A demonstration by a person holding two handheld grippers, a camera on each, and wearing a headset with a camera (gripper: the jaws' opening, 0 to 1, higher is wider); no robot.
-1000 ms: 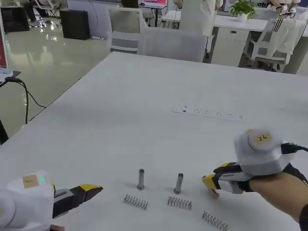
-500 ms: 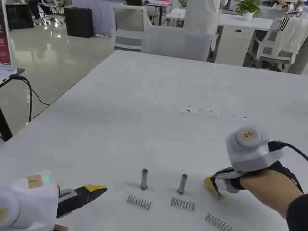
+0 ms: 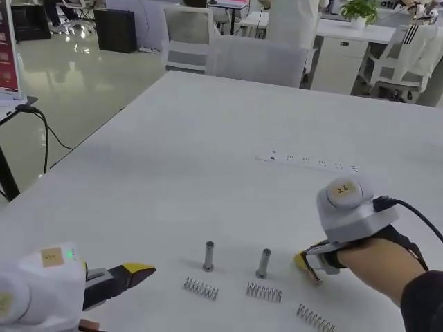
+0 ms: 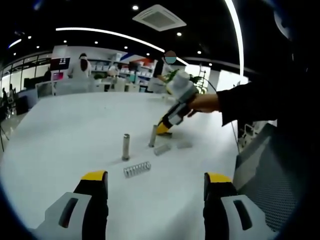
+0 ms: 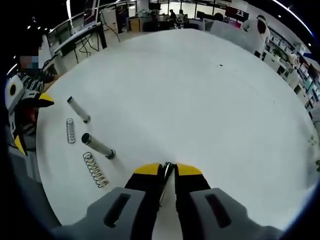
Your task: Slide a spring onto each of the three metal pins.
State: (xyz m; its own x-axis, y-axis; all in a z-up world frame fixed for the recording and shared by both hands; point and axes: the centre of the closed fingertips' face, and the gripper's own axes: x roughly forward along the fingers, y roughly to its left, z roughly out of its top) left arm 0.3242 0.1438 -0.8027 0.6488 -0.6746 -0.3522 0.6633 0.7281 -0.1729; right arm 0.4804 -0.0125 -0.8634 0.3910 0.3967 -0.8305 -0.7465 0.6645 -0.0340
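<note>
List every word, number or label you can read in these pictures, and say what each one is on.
"26", handwritten, probably: round sticker on top of the right hand-held gripper.
Yellow label on the left hand-held gripper: too small to read.
Red banner at the left edge: print blurred, unreadable.
Power strip on the table: markings too small to read.

Left gripper: white housing, black jaws with yellow tips. A small yellow label sits on top, with a green light just beside it.

Right gripper: same white body, black jaws, yellow tips. Its round white cap carries a round yellow sticker with a handwritten mark, not legible.

A black cable leaves this housing on the right side. A black band lies just behind the housing. Dark sleeve at near right.
</note>
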